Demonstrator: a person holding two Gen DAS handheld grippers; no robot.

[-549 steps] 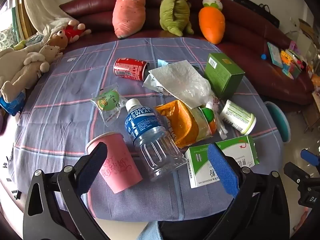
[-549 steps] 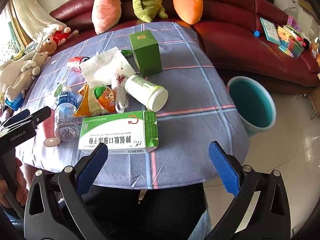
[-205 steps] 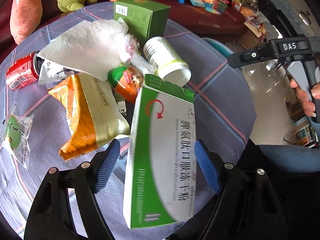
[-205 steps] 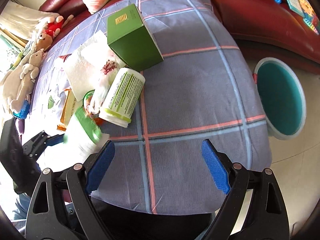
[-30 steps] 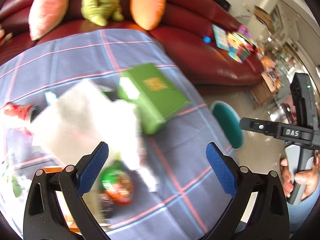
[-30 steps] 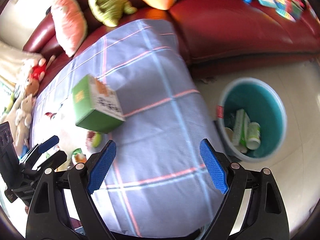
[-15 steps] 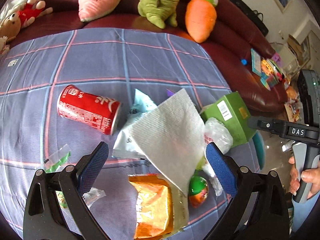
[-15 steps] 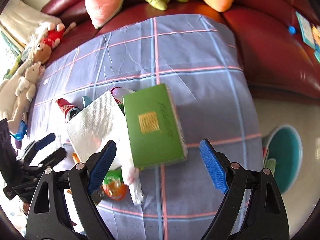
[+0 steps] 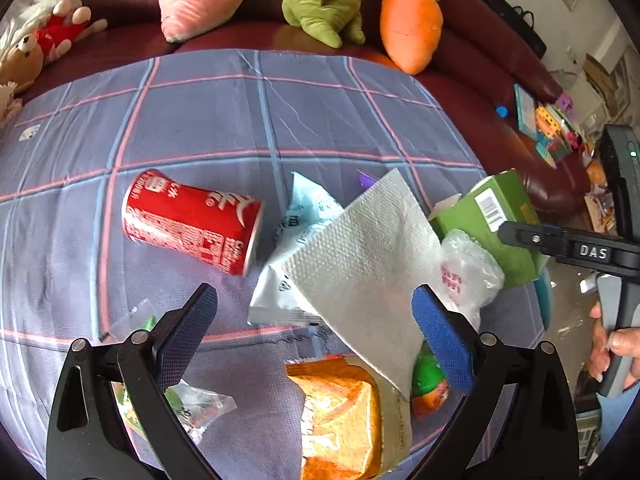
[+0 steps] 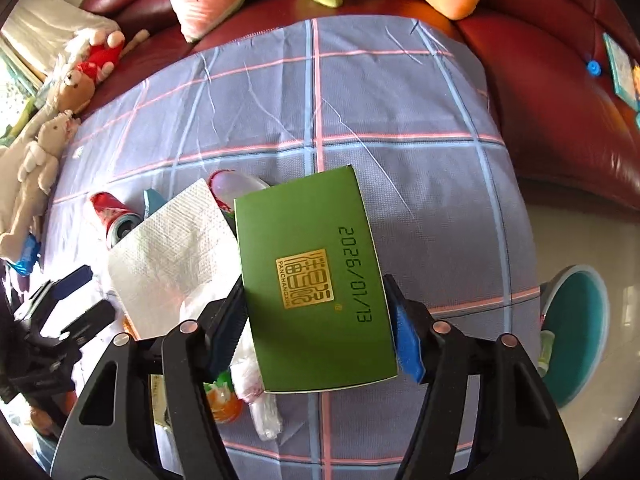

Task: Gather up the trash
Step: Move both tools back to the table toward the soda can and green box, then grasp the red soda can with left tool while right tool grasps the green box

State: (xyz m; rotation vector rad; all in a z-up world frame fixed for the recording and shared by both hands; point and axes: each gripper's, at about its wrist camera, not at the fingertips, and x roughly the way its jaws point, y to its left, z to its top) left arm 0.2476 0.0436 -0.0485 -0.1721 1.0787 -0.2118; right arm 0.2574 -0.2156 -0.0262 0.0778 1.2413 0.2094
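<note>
Trash lies on a blue plaid tablecloth [image 9: 280,120]. My right gripper [image 10: 316,308] points down over a green box [image 10: 312,280]; its jaws are closing with the box between them, and both blue pads sit against the box's long sides. My left gripper [image 9: 312,304] hangs open above a white paper towel [image 9: 360,256] and a pale blue wrapper [image 9: 304,216], holding nothing. A red can [image 9: 192,222] lies on its side to the left. An orange snack bag [image 9: 340,412] lies near the front edge. In the left wrist view the green box [image 9: 492,216] shows at the right.
A teal bucket [image 10: 576,332] with trash in it stands on the floor right of the table. Plush toys [image 9: 412,28] line the dark red sofa [image 10: 560,100] behind. A clear plastic bag [image 9: 468,272] and a green-orange cup [image 9: 428,388] lie by the towel. A hand [image 9: 612,352] holds the right gripper's handle.
Both views swung from the bucket side back over the table's trash. The right jaws, wide half a second ago, have narrowed onto the green box. The left jaws stay wide.
</note>
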